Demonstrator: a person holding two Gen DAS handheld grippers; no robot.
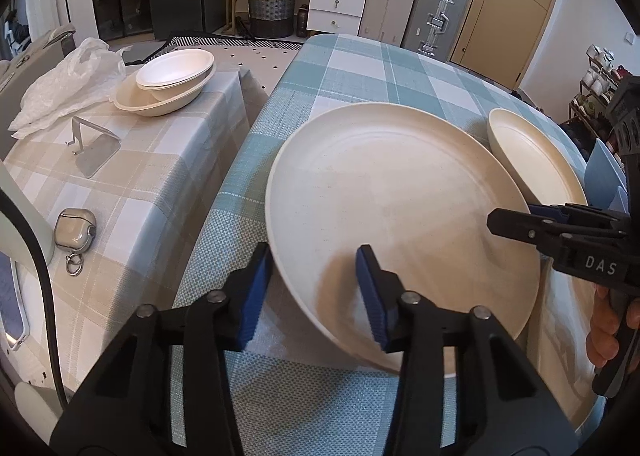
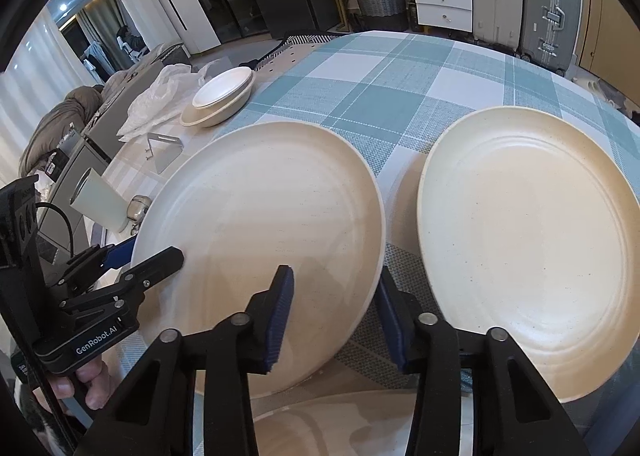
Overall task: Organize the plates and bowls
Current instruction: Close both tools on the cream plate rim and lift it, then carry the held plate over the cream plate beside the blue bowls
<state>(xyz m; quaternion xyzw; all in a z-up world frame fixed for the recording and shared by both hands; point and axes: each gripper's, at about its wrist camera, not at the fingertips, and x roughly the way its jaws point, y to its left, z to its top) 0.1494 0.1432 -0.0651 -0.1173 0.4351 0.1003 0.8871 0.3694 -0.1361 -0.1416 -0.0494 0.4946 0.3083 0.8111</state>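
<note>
Checked cloth covers our surface (image 1: 360, 67). Our left tongs (image 1: 316, 292) and right tongs (image 2: 334, 314) both stand wide, each straddling an opposite rim of the raised, tilted plate (image 2: 260, 240). Beside it lies another plate (image 2: 528, 256); stacked bowls (image 1: 172, 79) sit well apart.

The second plate (image 1: 532, 159) is partly hidden behind the large plate (image 1: 400, 215) in the left wrist view. A third plate (image 2: 320, 428) is cut off by the near edge of the right wrist view. The white cup (image 1: 24, 215) is cropped at the left.
</note>
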